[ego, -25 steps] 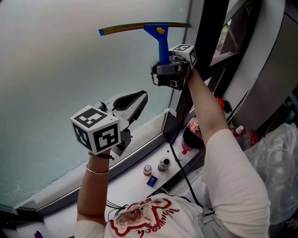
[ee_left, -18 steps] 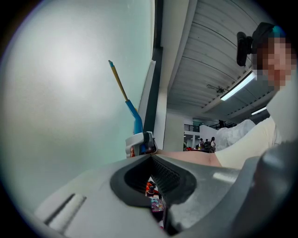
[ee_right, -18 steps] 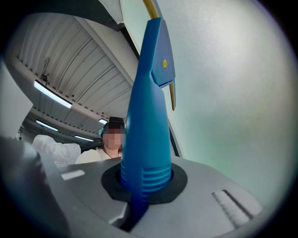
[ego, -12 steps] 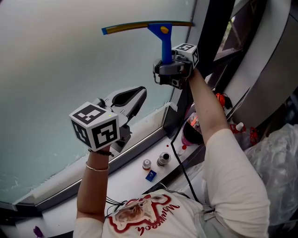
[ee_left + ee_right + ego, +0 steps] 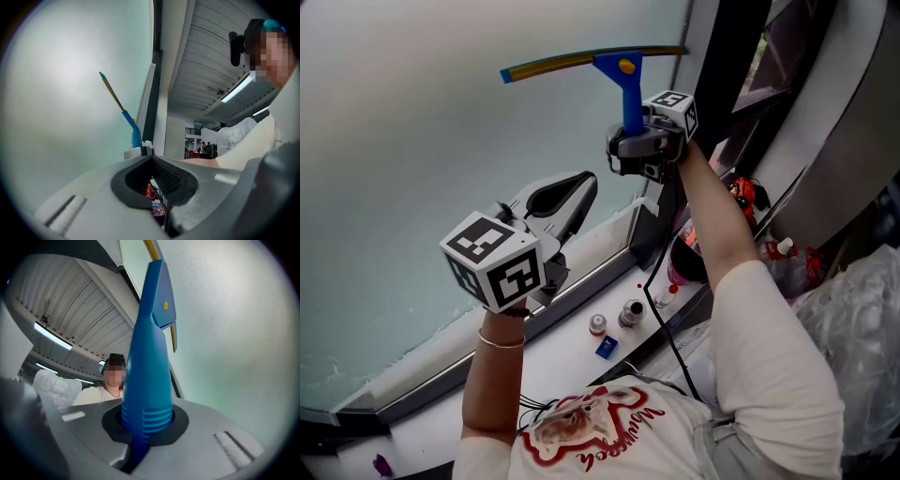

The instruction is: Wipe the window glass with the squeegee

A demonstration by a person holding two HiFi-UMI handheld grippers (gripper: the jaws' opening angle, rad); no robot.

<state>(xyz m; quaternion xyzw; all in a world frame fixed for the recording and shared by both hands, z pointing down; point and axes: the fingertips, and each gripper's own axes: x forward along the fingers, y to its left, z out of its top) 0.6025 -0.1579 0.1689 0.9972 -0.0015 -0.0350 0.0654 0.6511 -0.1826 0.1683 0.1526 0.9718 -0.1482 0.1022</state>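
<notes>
Blue-handled squeegee [image 5: 629, 92] stands upright in the head view, blade against the upper window glass [image 5: 422, 122], held by the right gripper [image 5: 636, 141] above the lower left gripper [image 5: 567, 199] — the left gripper view shows its jaws pressed together on nothing, the right gripper view jaws clamped round the handle's ribbed base.

There were one squeegee [image 5: 623, 70], two hand-held grippers [image 5: 581, 187] [image 5: 630, 142] (one per hand), two small bottles [image 5: 597, 324] [image 5: 630, 311] and one little blue box [image 5: 606, 347].
</notes>
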